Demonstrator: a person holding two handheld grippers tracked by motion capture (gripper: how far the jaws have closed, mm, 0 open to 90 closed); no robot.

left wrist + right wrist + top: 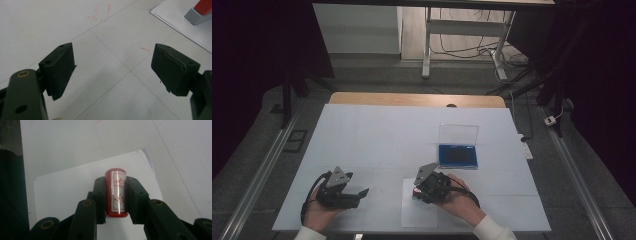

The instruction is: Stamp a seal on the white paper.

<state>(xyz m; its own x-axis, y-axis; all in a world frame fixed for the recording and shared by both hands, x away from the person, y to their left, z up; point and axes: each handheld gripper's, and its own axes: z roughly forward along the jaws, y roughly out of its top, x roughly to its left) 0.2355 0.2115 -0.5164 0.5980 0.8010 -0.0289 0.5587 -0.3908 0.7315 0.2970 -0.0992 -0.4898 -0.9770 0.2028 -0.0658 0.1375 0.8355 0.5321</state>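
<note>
Your left gripper rests on the near left part of the table, jaws spread wide with nothing between them; in the left gripper view they frame bare white surface with faint red marks. It is idle for this step and well apart from the work.

Just right of it lies the sheet of paper, near the table's near edge. Your right gripper sits over the sheet's far part, jaws clamped on the red stamp. In the right gripper view the stamp is pinched by its sides, its silver label with red characters facing up, and the white sheet lies beyond it. Whether the stamp's face touches the paper I cannot tell.

Farther right and farther back is the blue ink pad, its clear lid standing open.

This looks like the stamping step: the stamp is held and positioned over the sheet. The next move probably calls for a straight, even press down with a firm grip, avoiding any sideways slide that would smear the print. Your left gripper could steady the sheet if it shifts.
</note>
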